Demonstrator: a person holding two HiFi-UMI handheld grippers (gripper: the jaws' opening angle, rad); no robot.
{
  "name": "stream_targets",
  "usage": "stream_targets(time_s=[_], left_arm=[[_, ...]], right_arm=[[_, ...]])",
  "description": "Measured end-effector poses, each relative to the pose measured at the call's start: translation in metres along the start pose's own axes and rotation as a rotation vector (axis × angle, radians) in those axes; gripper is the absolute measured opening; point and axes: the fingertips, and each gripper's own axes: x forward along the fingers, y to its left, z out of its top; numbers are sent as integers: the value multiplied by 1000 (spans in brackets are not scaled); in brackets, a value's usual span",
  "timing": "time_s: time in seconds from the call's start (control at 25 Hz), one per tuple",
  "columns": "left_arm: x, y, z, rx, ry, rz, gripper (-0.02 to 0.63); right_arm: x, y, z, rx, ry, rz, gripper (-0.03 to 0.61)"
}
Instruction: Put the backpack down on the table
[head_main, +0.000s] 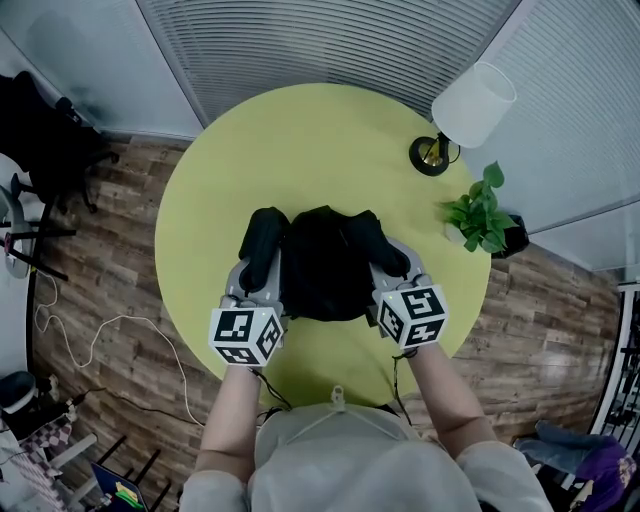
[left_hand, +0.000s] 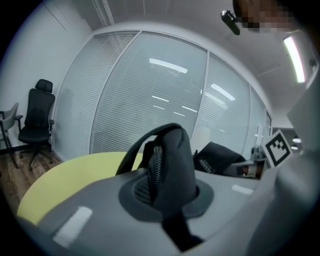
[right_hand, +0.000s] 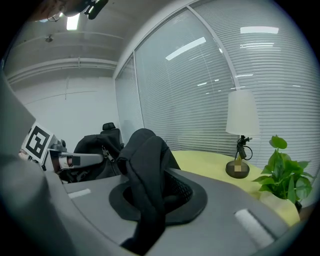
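Yellow-green and round, the table had a lamp and plant at its right edge. I had the left gripper and right gripper each pinched narrowly on a strap, holding the backpack level toward the near edge, clear of both.

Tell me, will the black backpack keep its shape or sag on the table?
Probably floppy: the backpack fabric bunches where the left gripper pinches it. Its straps drape limply, so it likely slumps on the table.
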Motion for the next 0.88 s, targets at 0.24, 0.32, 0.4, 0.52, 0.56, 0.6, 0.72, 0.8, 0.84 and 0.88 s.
stream_targets(time_s=[0.24,0.32,0.4,0.52,0.56,0.6,0.72,0.8,0.84,0.88], left_arm=[[-4,14,-20,64,33,90,31],[-5,16,-25,76,43,110,32],[-4,16,-28,97,51,120,34],[-6,16,-33,118,59,125,39],[-8,17,-35,116,60,130,48],[-9,18,-37,108,61,135,57],[-12,22,-42,72,67,151,118],[-15,25,-45,63,66,171,221],[-18,26,-47,64,63,183,265],[-21,26,-48,64,60,195,300]], right_arm=[[-2,-8,-19,-43,20,-67,52],[-3,-10,-23,-52,26,-82,54],[-3,-13,-26,-60,29,-101,57],[-5,-14,-30,-76,28,-115,59],[-6,-14,-31,-83,29,-113,60],[-6,-13,-33,-91,31,-108,60],[-8,-13,-35,-113,37,-107,163],[-12,-14,-36,-120,32,-122,254],[-15,-14,-38,-123,30,-129,288],[-19,-14,-39,-126,28,-134,306]])
